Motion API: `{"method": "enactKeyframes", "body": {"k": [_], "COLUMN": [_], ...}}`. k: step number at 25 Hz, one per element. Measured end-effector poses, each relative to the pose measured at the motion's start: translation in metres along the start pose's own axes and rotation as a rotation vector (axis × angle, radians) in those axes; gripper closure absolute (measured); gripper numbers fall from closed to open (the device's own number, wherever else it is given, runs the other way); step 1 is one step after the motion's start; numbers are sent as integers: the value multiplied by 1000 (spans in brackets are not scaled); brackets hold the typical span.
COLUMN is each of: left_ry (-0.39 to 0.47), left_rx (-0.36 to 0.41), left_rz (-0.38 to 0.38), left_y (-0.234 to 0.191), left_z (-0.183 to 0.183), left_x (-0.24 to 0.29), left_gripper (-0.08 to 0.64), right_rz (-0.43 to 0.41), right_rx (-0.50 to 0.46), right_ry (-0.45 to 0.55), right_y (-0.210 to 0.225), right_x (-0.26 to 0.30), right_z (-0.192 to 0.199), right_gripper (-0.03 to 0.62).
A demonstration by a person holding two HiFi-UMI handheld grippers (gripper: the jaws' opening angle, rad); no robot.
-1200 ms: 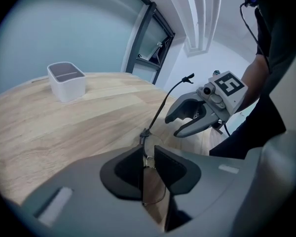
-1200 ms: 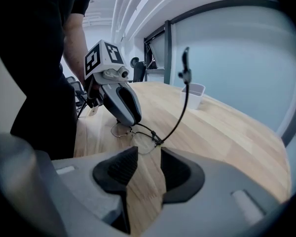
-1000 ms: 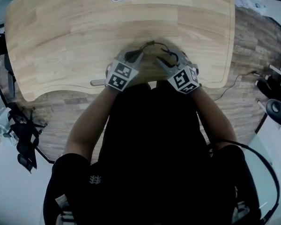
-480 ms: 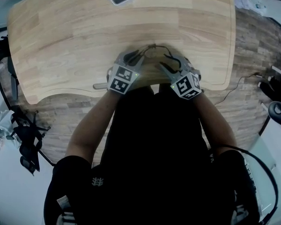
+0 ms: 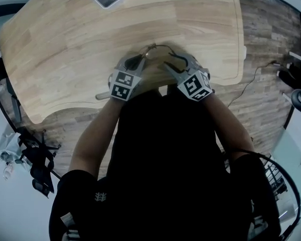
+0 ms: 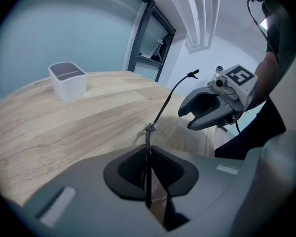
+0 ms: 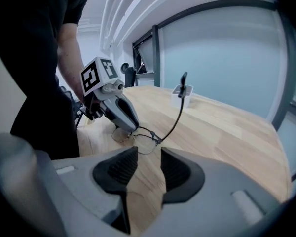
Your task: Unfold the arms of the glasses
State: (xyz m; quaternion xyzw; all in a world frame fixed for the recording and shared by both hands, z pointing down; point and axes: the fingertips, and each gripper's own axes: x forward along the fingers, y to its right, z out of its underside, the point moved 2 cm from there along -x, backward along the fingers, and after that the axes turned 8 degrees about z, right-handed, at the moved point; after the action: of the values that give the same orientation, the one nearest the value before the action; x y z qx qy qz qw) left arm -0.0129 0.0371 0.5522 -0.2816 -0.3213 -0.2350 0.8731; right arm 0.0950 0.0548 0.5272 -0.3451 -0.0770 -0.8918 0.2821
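left tool [image 6: 148, 174] just closing, now clamped on the glasses [image 7: 144, 144] | one arm sticking up | my right tool [image 7: 145, 167] spread apart, empty

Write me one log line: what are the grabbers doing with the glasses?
left gripper: fingers just closed on glasses | right gripper: open, empty | glasses: one arm sticking up

A pale wooden plank table top with rounded corners [image 5: 65, 49] is set on a floor of grey-brown wood-look boards [image 5: 263, 104]. Beyond the table's far edge, pale blue frosted wall panels [image 7: 227, 58] are held in a dark metal frame [image 7: 156, 58]. A white ribbed ceiling [image 6: 202, 9] is seen overhead. The room is lit evenly and softly, and only faint shadows are cast on the table.
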Motion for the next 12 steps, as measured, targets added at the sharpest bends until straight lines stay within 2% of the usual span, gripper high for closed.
{"method": "enactKeyframes", "body": {"k": [3, 8, 12], "left_ry": [21, 66, 75], "left_rx": [29, 79, 154], "left_rz": [11, 46, 57], "left_y": [5, 13, 21], "left_z": [-3, -7, -8], "left_x": [-8, -20, -28], "left_gripper": [520, 520, 520], "right_rz": [-21, -68, -153], "right_rx": [135, 286, 335], "right_ry": [40, 69, 53], "right_y": [0, 0, -14], "right_x": [2, 11, 22], "right_z": [-7, -21, -25], "right_gripper": [457, 456, 456]}}
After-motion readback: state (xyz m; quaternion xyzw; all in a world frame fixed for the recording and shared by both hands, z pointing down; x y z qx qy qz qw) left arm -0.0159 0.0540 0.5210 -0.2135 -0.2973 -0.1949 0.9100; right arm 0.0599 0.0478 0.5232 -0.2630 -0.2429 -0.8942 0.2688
